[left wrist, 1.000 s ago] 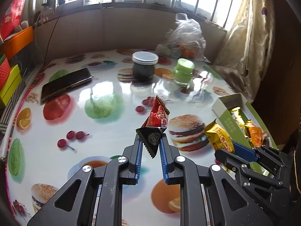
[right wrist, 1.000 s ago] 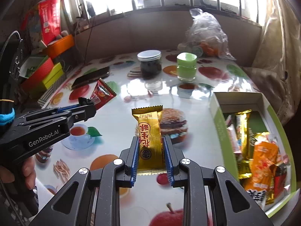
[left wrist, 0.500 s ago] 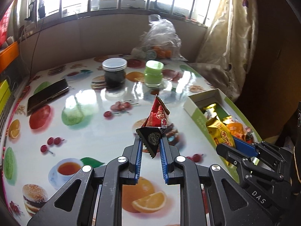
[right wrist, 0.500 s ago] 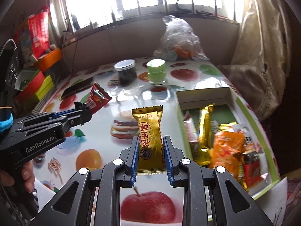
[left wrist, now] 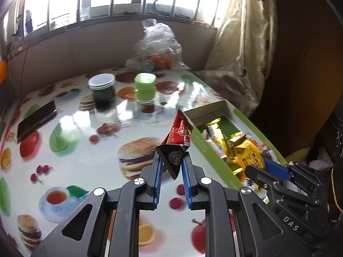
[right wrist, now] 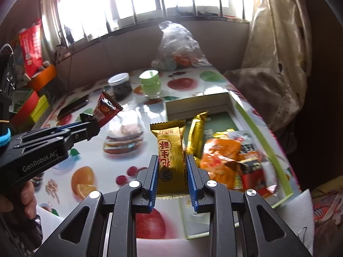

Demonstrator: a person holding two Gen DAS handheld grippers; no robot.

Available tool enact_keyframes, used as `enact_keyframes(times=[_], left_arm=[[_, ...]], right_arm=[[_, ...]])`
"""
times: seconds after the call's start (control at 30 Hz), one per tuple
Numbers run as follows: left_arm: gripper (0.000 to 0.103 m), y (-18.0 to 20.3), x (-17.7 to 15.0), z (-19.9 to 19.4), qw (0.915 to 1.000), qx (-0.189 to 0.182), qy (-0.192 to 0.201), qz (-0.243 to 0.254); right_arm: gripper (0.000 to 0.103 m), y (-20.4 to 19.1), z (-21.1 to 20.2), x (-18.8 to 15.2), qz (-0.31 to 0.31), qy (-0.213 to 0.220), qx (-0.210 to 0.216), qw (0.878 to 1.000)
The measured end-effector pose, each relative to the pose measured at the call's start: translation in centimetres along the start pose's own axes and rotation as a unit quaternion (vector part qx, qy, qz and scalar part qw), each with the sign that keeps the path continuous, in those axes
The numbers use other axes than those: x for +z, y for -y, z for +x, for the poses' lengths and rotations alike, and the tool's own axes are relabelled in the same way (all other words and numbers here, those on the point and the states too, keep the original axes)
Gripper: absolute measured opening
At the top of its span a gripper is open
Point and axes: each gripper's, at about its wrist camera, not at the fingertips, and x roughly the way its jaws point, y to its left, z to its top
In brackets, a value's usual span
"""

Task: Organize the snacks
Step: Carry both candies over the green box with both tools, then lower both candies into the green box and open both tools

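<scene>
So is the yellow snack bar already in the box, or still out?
Still out. The yellow snack bar is clamped in the right gripper, held over the near edge of the box, not lying among the packets.

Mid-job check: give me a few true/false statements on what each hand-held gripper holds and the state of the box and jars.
1. The left hand-held gripper grips a red packet. True.
2. The right hand-held gripper is empty. False: it is shut on a yellow bar.
3. The box already holds snacks. True.
4. The dark jar has no lid. False: a lid is on it.
5. The phone lies in the box. False: it lies on the table.
</scene>
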Motion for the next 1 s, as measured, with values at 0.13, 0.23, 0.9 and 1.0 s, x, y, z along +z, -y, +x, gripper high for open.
enact_keyframes(times=[0.13,0.23,0.9,1.0], left_arm=[[0.019,1.3,0.3,0.4,0.9999,-0.01,-0.001,0.009],[0.019,2.4,0.5,0.7,0.9997,-0.018,-0.003,0.015],[0.019,6.9,1.8,4.3,0.9975,-0.059,-0.024,0.031],[0.019,7.4,1.8,5.3,0.9967,-0.067,-0.033,0.031]], right_arm=[[0.024,1.3,-0.6,-0.4,0.01,0.002,-0.01,1.0],[0.024,1.8,-0.8,-0.5,0.014,0.002,-0.013,1.0],[0.024,6.9,-2.2,-1.6,0.064,0.005,-0.056,0.996],[0.024,7.4,-1.5,-1.8,0.069,-0.004,-0.058,0.996]])
